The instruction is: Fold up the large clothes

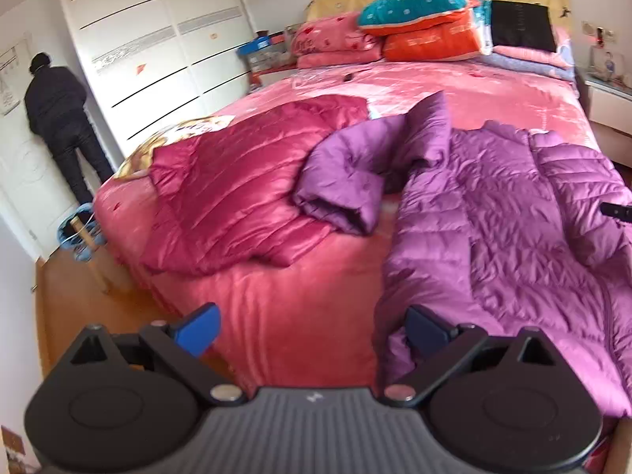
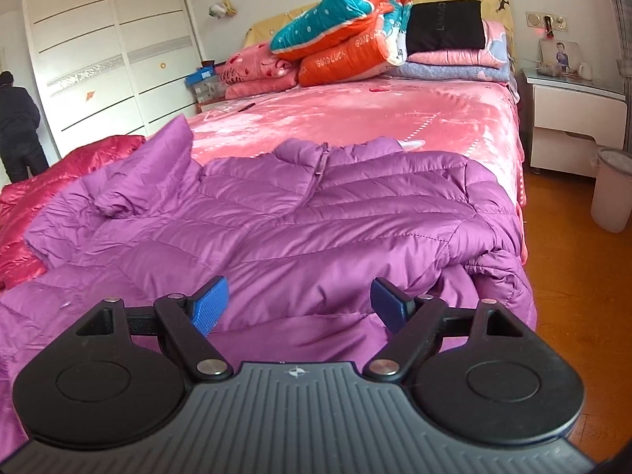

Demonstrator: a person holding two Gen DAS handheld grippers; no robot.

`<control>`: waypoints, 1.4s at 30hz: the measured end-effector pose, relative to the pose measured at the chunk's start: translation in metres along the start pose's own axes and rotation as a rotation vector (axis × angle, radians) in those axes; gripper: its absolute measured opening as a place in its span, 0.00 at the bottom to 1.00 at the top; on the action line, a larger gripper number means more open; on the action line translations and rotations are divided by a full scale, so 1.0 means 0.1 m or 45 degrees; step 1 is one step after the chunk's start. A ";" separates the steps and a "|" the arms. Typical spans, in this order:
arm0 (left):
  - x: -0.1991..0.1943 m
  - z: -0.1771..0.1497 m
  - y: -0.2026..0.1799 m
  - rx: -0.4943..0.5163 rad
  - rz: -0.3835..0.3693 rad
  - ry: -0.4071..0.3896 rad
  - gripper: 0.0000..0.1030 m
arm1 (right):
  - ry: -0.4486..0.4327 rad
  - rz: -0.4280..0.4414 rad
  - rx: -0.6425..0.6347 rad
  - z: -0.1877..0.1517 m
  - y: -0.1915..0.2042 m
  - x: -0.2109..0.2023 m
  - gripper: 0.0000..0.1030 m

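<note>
A purple puffer jacket (image 2: 300,217) lies spread on the pink bed (image 2: 347,118), front up, collar toward the headboard, hem hanging over the near edge. Its left sleeve (image 1: 355,166) is folded over toward a red puffer jacket (image 1: 237,189) lying to its left. My left gripper (image 1: 312,328) is open above the bed's near edge, its right pad beside the purple jacket's (image 1: 513,237) hem, nothing between the pads. My right gripper (image 2: 300,300) is open over the jacket's lower front, pads apart with only fabric below them.
Folded quilts (image 2: 347,39) and a black item (image 2: 446,25) are stacked at the headboard. A white nightstand (image 2: 572,114) and a bin (image 2: 612,189) stand right of the bed. A person (image 1: 59,118) stands by the white wardrobe (image 1: 158,51) at far left, next to a stool (image 1: 85,237).
</note>
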State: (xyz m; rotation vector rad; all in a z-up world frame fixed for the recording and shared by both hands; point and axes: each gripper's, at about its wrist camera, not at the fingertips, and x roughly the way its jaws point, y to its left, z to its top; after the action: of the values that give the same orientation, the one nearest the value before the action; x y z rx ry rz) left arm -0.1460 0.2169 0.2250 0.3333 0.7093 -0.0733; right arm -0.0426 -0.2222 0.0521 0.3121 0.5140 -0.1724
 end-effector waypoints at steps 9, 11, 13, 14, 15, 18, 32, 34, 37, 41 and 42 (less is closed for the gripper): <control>-0.10 -0.08 0.22 -0.111 0.086 0.008 0.97 | 0.027 -0.034 0.011 -0.05 -0.09 0.15 0.98; -0.11 -0.04 0.18 -0.106 0.075 -0.019 0.97 | 0.014 -0.030 0.007 -0.05 -0.08 0.14 0.98; -0.16 0.02 0.12 -0.108 0.034 -0.075 0.97 | -0.003 -0.020 -0.002 -0.04 -0.06 0.10 0.98; -0.17 0.06 0.08 -0.110 0.009 -0.098 0.97 | -0.013 -0.016 -0.010 -0.04 -0.05 0.09 0.98; -0.19 0.11 0.03 -0.111 -0.024 -0.122 0.97 | -0.024 -0.012 -0.022 -0.03 -0.04 0.08 0.98; -0.22 0.26 -0.18 -0.101 -0.139 -0.182 0.97 | -0.046 -0.002 -0.048 -0.01 -0.01 0.10 0.98; 0.53 0.86 -1.56 0.020 -0.643 -0.141 0.97 | 0.053 -0.069 0.049 0.10 -0.30 0.66 0.98; 0.70 0.93 -1.71 0.043 -0.663 -0.111 0.97 | 0.050 -0.081 0.049 0.10 -0.33 0.73 0.98; 1.04 1.05 -1.88 0.055 -0.697 -0.088 0.97 | 0.050 -0.083 0.078 0.14 -0.38 0.84 0.98; 1.58 1.19 -1.99 0.010 -0.693 -0.041 0.96 | 0.062 -0.090 0.061 0.14 -0.36 0.97 1.00; 1.73 1.23 -2.02 -0.003 -0.694 -0.039 0.95 | 0.066 -0.102 0.037 0.14 -0.32 1.00 1.00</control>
State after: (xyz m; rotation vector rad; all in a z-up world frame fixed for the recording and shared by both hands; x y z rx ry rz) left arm 0.0266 -0.0055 0.1445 0.1283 0.7541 -0.5926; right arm 0.0417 -0.2658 0.0052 0.3249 0.5758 -0.2498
